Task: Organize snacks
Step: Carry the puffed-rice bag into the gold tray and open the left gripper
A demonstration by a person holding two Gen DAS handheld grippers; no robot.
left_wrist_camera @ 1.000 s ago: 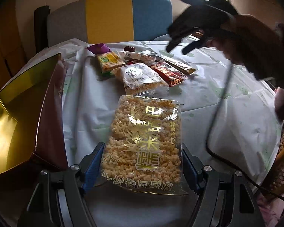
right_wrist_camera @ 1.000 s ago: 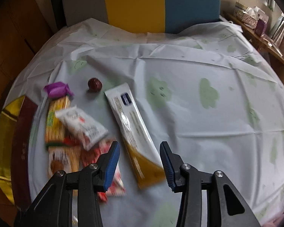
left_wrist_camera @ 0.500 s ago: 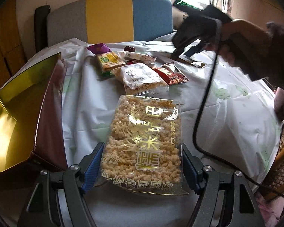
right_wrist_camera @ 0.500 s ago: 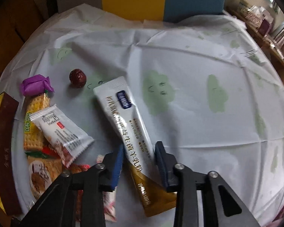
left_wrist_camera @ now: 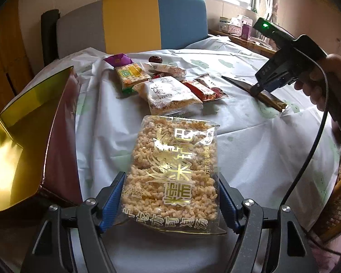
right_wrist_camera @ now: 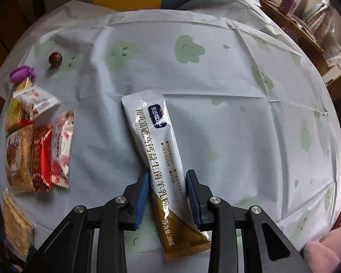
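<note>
My left gripper (left_wrist_camera: 170, 201) is shut on a clear bag of puffed rice cakes (left_wrist_camera: 174, 166) with gold lettering, its far end resting on the table. My right gripper (right_wrist_camera: 168, 195) is open with its jaws on either side of a long white and gold powder sachet (right_wrist_camera: 158, 152) lying flat on the cloth. It does not grip the sachet. In the left wrist view the right gripper (left_wrist_camera: 264, 86) is low over the sachet (left_wrist_camera: 269, 97) at the right.
A gold-lined maroon box (left_wrist_camera: 20, 141) stands open at the left. Several small snack packets (left_wrist_camera: 168, 91) lie in a cluster at the back, with a red date (right_wrist_camera: 55, 58) and a purple candy (right_wrist_camera: 21, 74). A colourful chair (left_wrist_camera: 134, 22) stands behind the table.
My right gripper came down and forward over the sachet until its jaws straddle it. My left gripper kept still with the rice cake bag.
</note>
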